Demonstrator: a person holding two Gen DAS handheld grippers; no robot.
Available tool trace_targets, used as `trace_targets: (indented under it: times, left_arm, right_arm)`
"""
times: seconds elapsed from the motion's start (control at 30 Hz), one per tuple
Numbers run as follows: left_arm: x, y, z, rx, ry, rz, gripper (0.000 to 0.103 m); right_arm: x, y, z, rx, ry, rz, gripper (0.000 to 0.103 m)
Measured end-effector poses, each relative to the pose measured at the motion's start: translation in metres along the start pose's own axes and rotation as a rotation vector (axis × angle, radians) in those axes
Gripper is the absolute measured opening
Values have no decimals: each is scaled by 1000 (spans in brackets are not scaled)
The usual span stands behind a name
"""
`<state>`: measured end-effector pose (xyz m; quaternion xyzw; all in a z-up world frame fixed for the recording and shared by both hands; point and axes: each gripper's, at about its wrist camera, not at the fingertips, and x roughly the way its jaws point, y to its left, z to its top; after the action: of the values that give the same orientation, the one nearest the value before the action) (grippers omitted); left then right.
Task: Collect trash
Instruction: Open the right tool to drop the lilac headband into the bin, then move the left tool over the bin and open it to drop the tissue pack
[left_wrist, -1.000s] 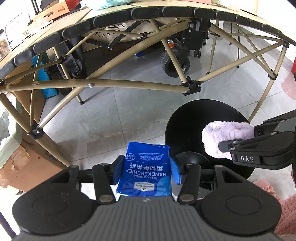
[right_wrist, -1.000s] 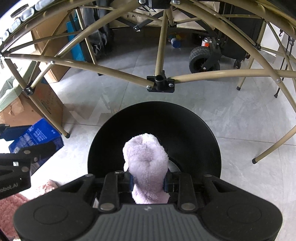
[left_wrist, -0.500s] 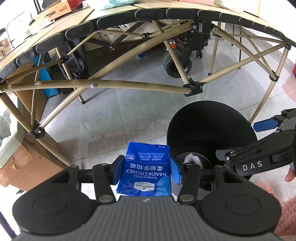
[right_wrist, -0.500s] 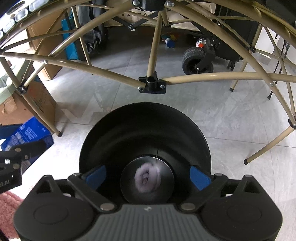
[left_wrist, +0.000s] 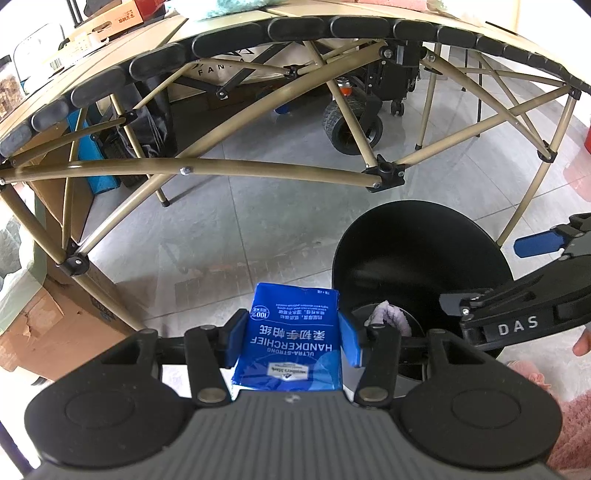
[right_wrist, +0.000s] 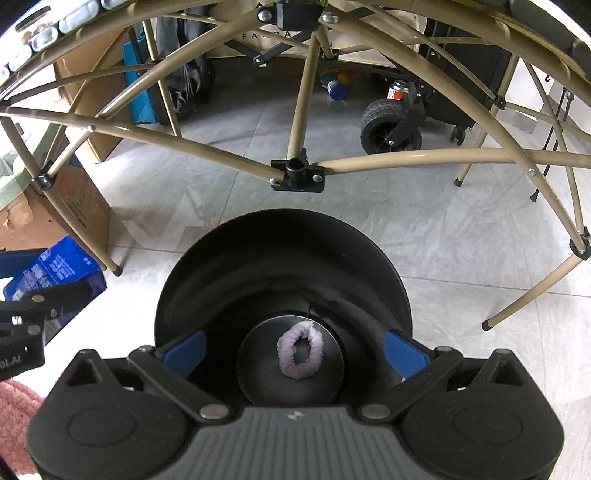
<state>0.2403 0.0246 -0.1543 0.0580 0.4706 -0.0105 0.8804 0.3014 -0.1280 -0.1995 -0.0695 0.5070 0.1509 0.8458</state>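
Tongs (right_wrist: 295, 349) gape above scrunchie (right_wrist: 301, 350) in bin (right_wrist: 258, 258).

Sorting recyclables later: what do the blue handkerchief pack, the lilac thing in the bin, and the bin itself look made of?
Blue pack: glossy plastic film, by its sheen and creases. Lilac ring: fluffy plush or chenille fabric, fuzzy surface. Black bin: probably smooth moulded plastic, though painted metal is possible.

The handkerchief pack (left_wrist: 293, 339) is bright blue with white lettering. The bin (right_wrist: 284, 266) is plain black, the fluffy piece (right_wrist: 300, 350) inside it pale lilac. Gripper pads (right_wrist: 184, 350) are blue; the floor (left_wrist: 258, 221) is grey tile.
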Motion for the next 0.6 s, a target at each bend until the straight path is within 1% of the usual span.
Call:
trace_targets:
  times: [0.17,0.33,0.6]
  left_arm:
    - [-3,-4,4,-7,0,-4,52]
    - [-6,-19,8,11,3,-22,52]
    - [-5,-44,20,19,19,-57,52]
  right_arm:
    - [-7,-12,-3,15,-15,-8,103]
    - [-15,-30,-4,49,-38,-30,103]
    - [-31,-68,-2,147,-88,-80,103]
